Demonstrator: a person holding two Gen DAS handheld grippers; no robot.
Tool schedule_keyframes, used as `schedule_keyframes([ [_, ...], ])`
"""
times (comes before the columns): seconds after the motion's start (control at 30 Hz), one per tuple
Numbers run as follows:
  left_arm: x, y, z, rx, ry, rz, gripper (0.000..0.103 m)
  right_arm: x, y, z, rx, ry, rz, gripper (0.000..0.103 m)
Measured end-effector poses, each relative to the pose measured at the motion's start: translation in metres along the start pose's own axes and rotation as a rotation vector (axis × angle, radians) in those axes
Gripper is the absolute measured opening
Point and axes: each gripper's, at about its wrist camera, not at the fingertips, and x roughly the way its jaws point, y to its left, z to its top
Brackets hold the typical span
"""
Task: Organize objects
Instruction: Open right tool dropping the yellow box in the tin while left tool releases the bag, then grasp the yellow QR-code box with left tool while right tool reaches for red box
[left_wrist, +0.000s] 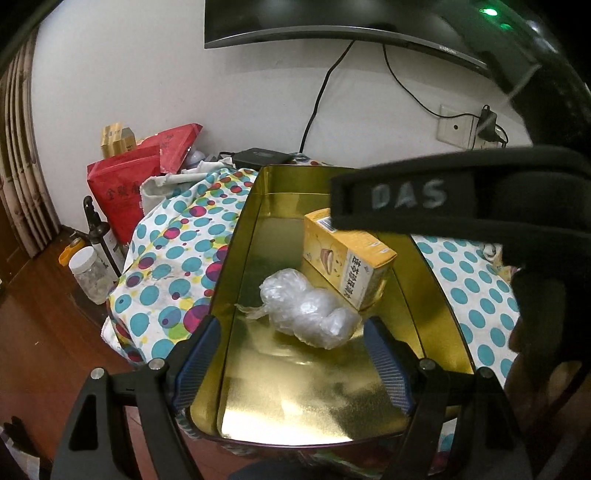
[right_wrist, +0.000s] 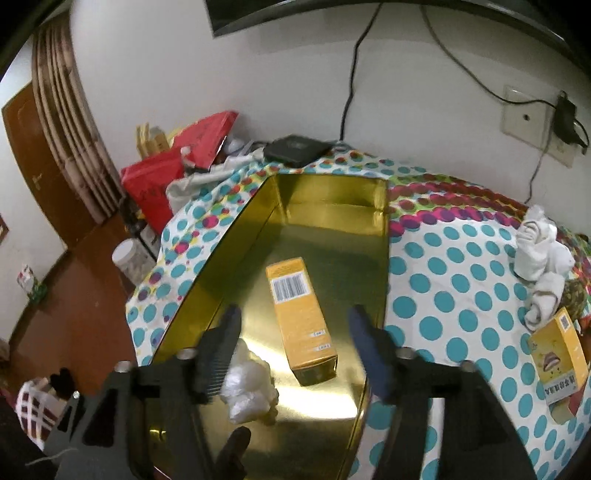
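Boxes go in the gold tin (right_wrist: 328, 192): one yellow box (right_wrist: 303, 321) and a plastic bag (right_wrist: 249, 387) already lie inside, and a second yellow box (right_wrist: 557, 365) waits on the dotted cloth (right_wrist: 443, 295) to your right. Your right gripper (right_wrist: 295, 343) and left gripper (left_wrist: 291, 354) are both spread wide and hold nothing. Swing the right one over to that second box, squeeze its long sides, and lay it flat beside the first.

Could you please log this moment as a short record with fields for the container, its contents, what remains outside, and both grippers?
container: gold tin, open, on polka-dot cloth
inside tin: yellow carton; crumpled plastic bag
outside tin: second yellow carton; white socks
left gripper: open, at the tin's near end
right gripper: open, above the carton, holding nothing
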Motion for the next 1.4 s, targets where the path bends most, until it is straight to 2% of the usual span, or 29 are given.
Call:
schedule_keyframes([
  [0.2, -0.006, -0.005, 0.000, 0.003, -0.036, -0.022, 0.082, -0.014, -0.019, -0.004, 0.045, -0.029, 0.002, 0.062],
  [0.3, -0.013, -0.008, 0.001, -0.001, -0.075, -0.047, 0.082, -0.031, -0.038, -0.012, 0.063, -0.070, -0.029, 0.067],
  [0.53, -0.027, -0.036, 0.000, 0.044, -0.131, -0.129, 0.082, -0.073, -0.107, -0.049, 0.135, -0.136, -0.149, 0.068],
  [0.7, -0.023, -0.071, -0.006, 0.110, -0.104, -0.175, 0.082, -0.103, -0.148, -0.081, 0.144, -0.191, -0.232, 0.068],
  [0.77, -0.022, -0.087, -0.007, 0.135, -0.090, -0.202, 0.082, -0.116, -0.164, -0.093, 0.147, -0.226, -0.291, 0.068],
  [0.8, -0.020, -0.097, -0.007, 0.143, -0.080, -0.220, 0.082, -0.122, -0.172, -0.094, 0.152, -0.249, -0.323, 0.071],
  [0.83, -0.020, -0.102, -0.007, 0.147, -0.075, -0.228, 0.082, -0.128, -0.181, -0.095, 0.159, -0.271, -0.351, 0.080],
  [0.9, -0.024, -0.115, -0.006, 0.154, -0.078, -0.262, 0.082, -0.136, -0.198, -0.087, 0.166, -0.296, -0.393, 0.082],
  [0.97, -0.037, -0.123, -0.005, 0.159, -0.141, -0.286, 0.082, -0.165, -0.208, -0.076, 0.164, -0.395, -0.449, 0.082],
  [1.0, -0.043, -0.127, -0.004, 0.171, -0.169, -0.297, 0.082, -0.182, -0.208, -0.070, 0.144, -0.470, -0.466, 0.099],
  [1.03, -0.045, -0.131, -0.004, 0.179, -0.181, -0.302, 0.082, -0.200, -0.208, -0.060, 0.112, -0.565, -0.499, 0.103],
  [1.1, -0.043, -0.140, -0.004, 0.184, -0.170, -0.301, 0.082, -0.209, -0.213, -0.053, 0.059, -0.696, -0.507, 0.103],
  [1.13, -0.041, -0.143, -0.004, 0.187, -0.159, -0.301, 0.082, -0.207, -0.222, -0.048, 0.102, -0.710, -0.461, 0.103],
  [1.17, -0.039, -0.146, -0.004, 0.189, -0.147, -0.302, 0.082, -0.205, -0.236, -0.040, 0.178, -0.674, -0.376, 0.103],
  [1.2, -0.036, -0.149, -0.005, 0.187, -0.136, -0.302, 0.082, -0.200, -0.250, -0.033, 0.227, -0.640, -0.334, 0.103],
  [1.27, -0.033, -0.156, -0.007, 0.203, -0.130, -0.303, 0.082, -0.189, -0.268, -0.027, 0.283, -0.629, -0.393, 0.103],
  [1.33, -0.028, -0.168, -0.009, 0.248, -0.122, -0.287, 0.082, -0.180, -0.273, -0.034, 0.261, -0.653, -0.461, 0.103],
  [1.37, -0.025, -0.170, -0.009, 0.256, -0.118, -0.288, 0.082, -0.173, -0.272, -0.039, 0.238, -0.644, -0.501, 0.103],
  [1.4, -0.020, -0.175, -0.008, 0.262, -0.112, -0.293, 0.082, -0.166, -0.271, -0.045, 0.212, -0.622, -0.505, 0.103],
])
